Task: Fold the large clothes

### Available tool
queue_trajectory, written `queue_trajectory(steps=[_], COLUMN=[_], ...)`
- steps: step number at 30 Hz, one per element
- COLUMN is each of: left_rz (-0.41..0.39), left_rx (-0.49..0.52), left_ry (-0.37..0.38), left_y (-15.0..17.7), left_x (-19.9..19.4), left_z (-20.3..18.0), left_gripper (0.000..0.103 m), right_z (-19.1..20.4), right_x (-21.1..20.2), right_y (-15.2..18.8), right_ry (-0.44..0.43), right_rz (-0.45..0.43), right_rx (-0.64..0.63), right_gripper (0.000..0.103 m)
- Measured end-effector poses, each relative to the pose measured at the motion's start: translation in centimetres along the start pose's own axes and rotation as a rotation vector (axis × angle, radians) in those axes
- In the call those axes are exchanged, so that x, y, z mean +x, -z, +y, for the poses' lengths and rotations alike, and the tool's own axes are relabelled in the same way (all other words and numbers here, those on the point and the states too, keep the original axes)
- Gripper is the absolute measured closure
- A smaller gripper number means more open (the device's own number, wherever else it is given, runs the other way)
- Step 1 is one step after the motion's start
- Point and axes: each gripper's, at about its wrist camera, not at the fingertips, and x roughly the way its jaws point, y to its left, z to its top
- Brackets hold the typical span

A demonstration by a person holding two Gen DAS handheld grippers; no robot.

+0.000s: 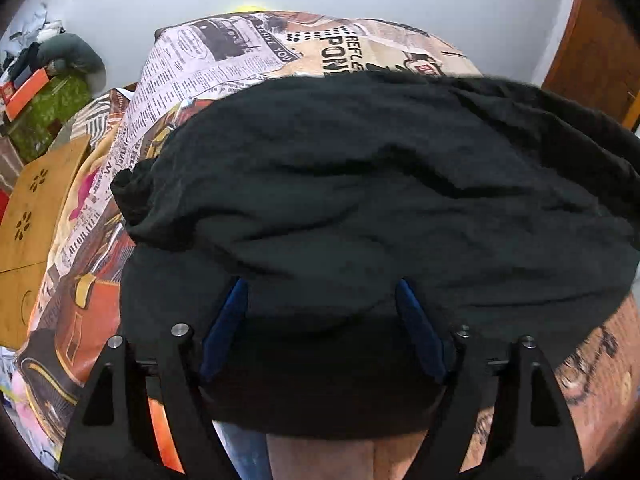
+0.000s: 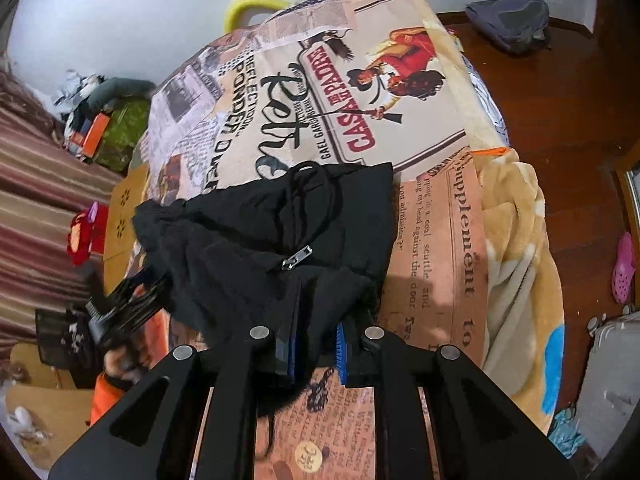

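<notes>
A crumpled black fabric garment with a metal zip pull is spread at frame centre on a newspaper-print bed cover. A fold is pinched by the nearly closed right tongs; the left tongs are spread wide, gripping nothing.

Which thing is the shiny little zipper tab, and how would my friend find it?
Start at the big printed blanket covering the bed. On it lies a crumpled black garment. The zipper pull sits near its middle, the only shiny silver metal on the dark cloth.
</notes>
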Motion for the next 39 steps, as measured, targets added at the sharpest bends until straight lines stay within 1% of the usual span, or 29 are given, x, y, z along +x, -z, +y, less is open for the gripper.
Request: queue_trajectory(steps=[1, 2, 3, 4, 5, 7, 9, 12, 14, 18, 19, 21, 25, 27, 28, 29, 30, 31, 32, 33, 34, 36, 39], left_rz=[-0.001, -0.001, 0.002, 0.004, 0.004, 0.003, -0.001, 0.0, -0.008, -0.023, -0.026, -0.029, -0.024, -0.019, -0.016, -0.017, -0.02, -0.024, -0.026, -0.028, -0.03, -0.03, -0.027], left_rx=[0.004, 0.006, 0.001, -0.009, -0.017, -0.022, -0.019, -0.015, 0.018, 0.071, 0.071, 0.044, -0.05, -0.083, -0.092, -0.103, -0.11, -0.117, -0.126, -0.134, -0.139, -0.161, -0.219], left_ry=[-0.021, -0.03, -0.037, -0.041, -0.04, -0.036, -0.035, -0.043, -0.062, -0.096, -0.097, -0.083, -0.019, -0.009, -0.015, -0.018, -0.016, -0.014, -0.011, -0.01, -0.011, -0.008, 0.0], left_y=[-0.2, -0.2, -0.4, -0.5, -0.6, -0.5, -0.4, 0.0, 0.4, 1.6, 2.0, 2.6, 3.2, 3.5, 3.7, 3.9, 4.0, 4.2, 4.3, 4.4, 4.6, 4.9, 5.5], left_x=[0.3, 0.5, 0.8, 1.0, 1.1, 1.1, 0.8, 0.0, -0.7, -1.8, -2.2, -2.7, -2.9, -2.5, -2.3, -2.0, -1.9, -1.9, -1.9, -2.0, -2.1, -2.4, -3.0], left_z=[-0.1, 0.0, 0.1, 0.2, 0.3, 0.6, 0.7, 0.9, 0.7, 1.1, 1.6, 2.7, 5.2, 6.0, 6.3, 6.4, 6.5, 6.6, 6.7, 6.8, 6.9, 7.2, 8.1], left_gripper=[0.021, 0.021, 0.021, 0.02, 0.02, 0.02, 0.02, 0.02, 0.02, 0.02, 0.02, 0.02, 0.016, 0.015, 0.014, 0.012, 0.011, 0.011, 0.011, 0.011, 0.011, 0.011, 0.011], right_z=[-0.2, -0.5, -0.8, -1.3, -1.6, -1.1, -0.1, 2.5, 4.5, 8.9, 10.4, 12.4, 15.8, 16.6, 16.8, 17.0, 17.2, 17.4, 17.6, 17.8, 17.8, 17.1, 15.6], right_x=[-0.8, -1.7, -2.5, -3.5, -4.3, -5.1, -5.0, -3.4, -1.8, 2.1, 3.6, 5.6, 9.9, 11.5, 12.6, 13.4, 13.5, 13.8, 13.9, 13.8, 13.7, 13.2, 12.0], right_y=[0.0, -0.1, -0.1, 0.0, 0.1, 0.6, 1.2, 2.0, 2.3, 2.5, 2.4, 2.7, 3.4, 3.8, 4.1, 4.5, 5.0, 5.6, 6.2, 6.7, 7.1, 7.4, 7.5], right_ry=[0.04, 0.068, 0.075, 0.078, 0.102, 0.156, 0.165, 0.172, 0.165, 0.119, 0.109, 0.114, 0.152, 0.182, 0.21, 0.239, 0.255, 0.28, 0.311, 0.336, 0.356, 0.357, 0.346], right_rz=[-0.025, -0.056, -0.081, -0.114, -0.143, -0.175, -0.196, -0.209, -0.217, -0.22, -0.217, -0.214, -0.188, -0.163, -0.154, -0.161, -0.17, -0.19, -0.209, -0.219, -0.225, -0.222, -0.208], right_rx=[-0.011, -0.014, -0.005, 0.013, 0.023, -0.001, -0.037, -0.108, -0.153, -0.22, -0.237, -0.266, -0.34, -0.367, -0.383, -0.411, -0.437, -0.478, -0.52, -0.55, -0.567, -0.556, -0.488], right_gripper=[0.08, 0.077, 0.071, 0.068, 0.067, 0.067, 0.067, 0.067, 0.067, 0.066, 0.063, 0.058, 0.056, 0.056, 0.05, 0.046, 0.039, 0.035, 0.035, 0.032, 0.027, 0.024, 0.024])
